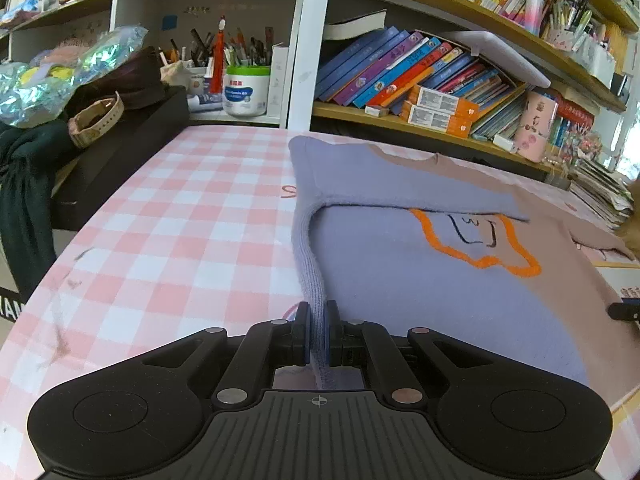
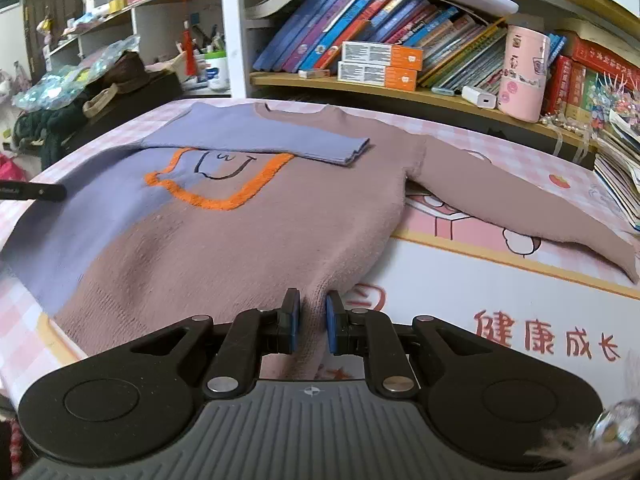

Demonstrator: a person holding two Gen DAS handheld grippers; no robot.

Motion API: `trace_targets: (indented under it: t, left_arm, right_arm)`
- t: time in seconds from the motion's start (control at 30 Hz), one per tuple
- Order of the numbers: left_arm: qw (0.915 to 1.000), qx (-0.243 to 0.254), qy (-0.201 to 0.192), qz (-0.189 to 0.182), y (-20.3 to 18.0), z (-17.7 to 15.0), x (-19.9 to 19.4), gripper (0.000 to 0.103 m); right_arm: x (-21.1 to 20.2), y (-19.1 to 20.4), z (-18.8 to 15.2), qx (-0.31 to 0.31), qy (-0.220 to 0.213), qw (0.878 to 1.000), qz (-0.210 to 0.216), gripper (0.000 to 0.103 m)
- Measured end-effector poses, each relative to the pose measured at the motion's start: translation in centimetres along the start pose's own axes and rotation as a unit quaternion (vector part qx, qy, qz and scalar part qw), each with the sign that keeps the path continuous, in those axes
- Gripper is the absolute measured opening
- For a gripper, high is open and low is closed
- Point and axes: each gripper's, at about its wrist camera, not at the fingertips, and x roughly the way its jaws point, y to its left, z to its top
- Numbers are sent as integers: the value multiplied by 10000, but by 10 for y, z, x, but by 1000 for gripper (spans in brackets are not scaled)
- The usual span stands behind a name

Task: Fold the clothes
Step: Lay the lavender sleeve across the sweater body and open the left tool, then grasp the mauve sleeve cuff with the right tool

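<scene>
my left jaws are clamped on the sweater's lilac hem corner, the ribbed edge pinched between the pads. my right jaws sit narrowly apart with the brown hem corner between them, cloth filling the gap; whether they grip it i can't quite tell. from both, the sweater runs straight ahead, long axis away from me toward its collar at the shelf side. it lies flat on the checked surface. the lilac sleeve is folded across the chest; the brown sleeve lies stretched out to my right, nearer my right jaws. i judge the fold partway.
</scene>
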Motion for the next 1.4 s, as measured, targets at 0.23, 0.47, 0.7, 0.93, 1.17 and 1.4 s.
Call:
trace_targets:
  t: [0.23, 0.47, 0.7, 0.93, 1.17, 1.4]
  left_arm:
    - [9993, 95, -311, 170, -2, -4, -15, 13]
    - [9906, 724, -1132, -251, -31, 5, -38, 63]
    - [9794, 1679, -1026, -449, -69, -10, -16, 90]
    - [9757, 2005, -789, -402, -81, -22, -8, 96]
    - [9793, 1873, -648, -421, -75, -22, -3, 96]
    - [9778, 1959, -603, -427, -77, -23, -2, 97]
  right_arm:
    - [-17, -29, 4, 540, -150, 9982, 203, 33]
    - [-31, -141, 22, 1349, -386, 9788, -1490, 47]
    - [-20, -241, 23, 2314, -80, 9467, -2241, 61]
    - [7, -277, 23, 2774, 222, 9296, -2419, 61]
    - [21, -272, 24, 2579, 334, 9324, -2510, 57]
    - [23, -273, 29, 2523, 366, 9376, -2366, 30]
